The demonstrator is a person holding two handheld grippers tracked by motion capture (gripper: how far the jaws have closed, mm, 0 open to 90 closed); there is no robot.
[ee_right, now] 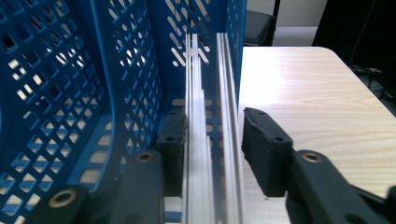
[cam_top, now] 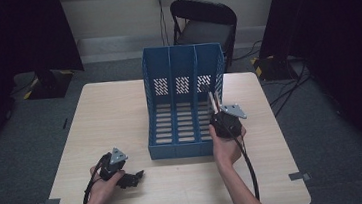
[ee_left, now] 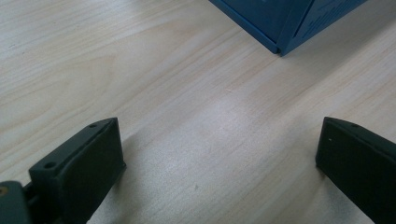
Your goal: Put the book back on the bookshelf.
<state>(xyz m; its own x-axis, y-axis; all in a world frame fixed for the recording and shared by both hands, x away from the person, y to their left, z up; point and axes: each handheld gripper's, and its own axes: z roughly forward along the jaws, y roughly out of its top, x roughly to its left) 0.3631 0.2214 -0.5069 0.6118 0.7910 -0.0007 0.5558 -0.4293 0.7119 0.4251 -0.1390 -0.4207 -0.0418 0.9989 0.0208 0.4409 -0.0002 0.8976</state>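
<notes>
A blue three-slot file organizer stands upright in the middle of the table, and its corner appears in the left gripper view. Thin white sheets stand on edge in its right slot. My right gripper reaches into that slot from the front. Its jaws straddle the sheets: the left jaw lies against them and the right jaw stands off with a gap, so it is open. My left gripper rests low over the bare wood at the front left, open wide with nothing between its jaws.
The light wooden table has free room left and right of the organizer. A black chair stands behind the table's far edge. Dark curtains and cables flank the table on the grey floor.
</notes>
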